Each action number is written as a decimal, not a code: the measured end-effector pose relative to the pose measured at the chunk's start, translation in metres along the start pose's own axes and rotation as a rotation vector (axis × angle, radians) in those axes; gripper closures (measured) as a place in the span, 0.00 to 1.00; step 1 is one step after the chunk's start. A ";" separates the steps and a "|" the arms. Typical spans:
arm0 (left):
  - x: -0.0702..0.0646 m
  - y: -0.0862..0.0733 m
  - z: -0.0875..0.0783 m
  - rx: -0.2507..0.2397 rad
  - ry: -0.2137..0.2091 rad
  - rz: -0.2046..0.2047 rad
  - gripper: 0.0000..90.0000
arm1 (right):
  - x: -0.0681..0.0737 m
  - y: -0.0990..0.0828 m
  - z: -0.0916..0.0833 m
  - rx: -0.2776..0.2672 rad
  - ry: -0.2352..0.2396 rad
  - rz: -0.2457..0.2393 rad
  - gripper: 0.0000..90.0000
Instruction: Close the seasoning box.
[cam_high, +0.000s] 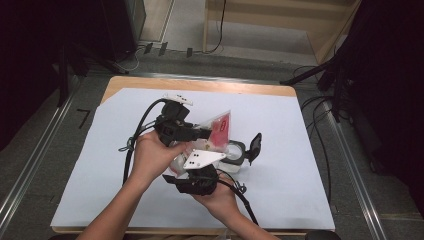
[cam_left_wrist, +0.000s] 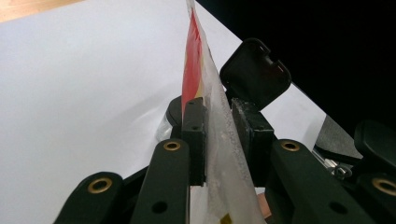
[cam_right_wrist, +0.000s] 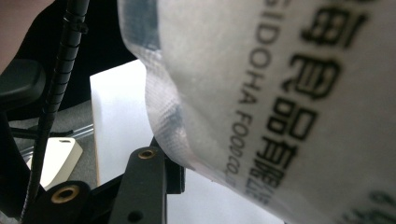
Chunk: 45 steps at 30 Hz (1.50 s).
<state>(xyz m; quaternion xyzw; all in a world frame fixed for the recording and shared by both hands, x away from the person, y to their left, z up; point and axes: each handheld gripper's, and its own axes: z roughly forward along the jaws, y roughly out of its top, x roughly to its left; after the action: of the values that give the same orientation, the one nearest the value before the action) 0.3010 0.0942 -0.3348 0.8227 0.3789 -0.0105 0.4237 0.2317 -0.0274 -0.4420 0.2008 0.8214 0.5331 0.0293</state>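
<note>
White sheeting (cam_high: 100, 165) is covering the table, dark drapes and floor cables surrounding it. Left gripper (cam_high: 202, 133) is pinching a clear food pouch (cam_left_wrist: 219, 140) with red print, its pads (cam_left_wrist: 194, 130) pressing both faces, pouch standing edge-on over the table's middle. Right gripper (cam_high: 207, 167) is reaching to the same pouch from below; whether its jaws are clamping it cannot be told. Container (cam_high: 235, 152) with open black lid (cam_high: 255, 145) is standing just right of the pouch.
</note>
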 end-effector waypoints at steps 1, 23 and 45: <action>0.000 0.000 0.000 -0.004 0.006 -0.002 0.85 | 0.000 0.000 0.000 0.000 0.000 0.000 0.71; 0.004 0.001 -0.002 -0.010 0.007 0.008 0.85 | -0.004 0.004 0.003 0.013 0.011 -0.011 0.71; 0.000 0.003 0.000 -0.010 -0.010 0.012 0.83 | -0.002 0.002 0.001 -0.016 0.004 0.018 0.71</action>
<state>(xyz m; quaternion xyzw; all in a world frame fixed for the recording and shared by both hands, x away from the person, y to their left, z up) 0.3035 0.0930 -0.3328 0.8229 0.3716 -0.0103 0.4297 0.2345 -0.0262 -0.4411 0.2071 0.8153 0.5402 0.0244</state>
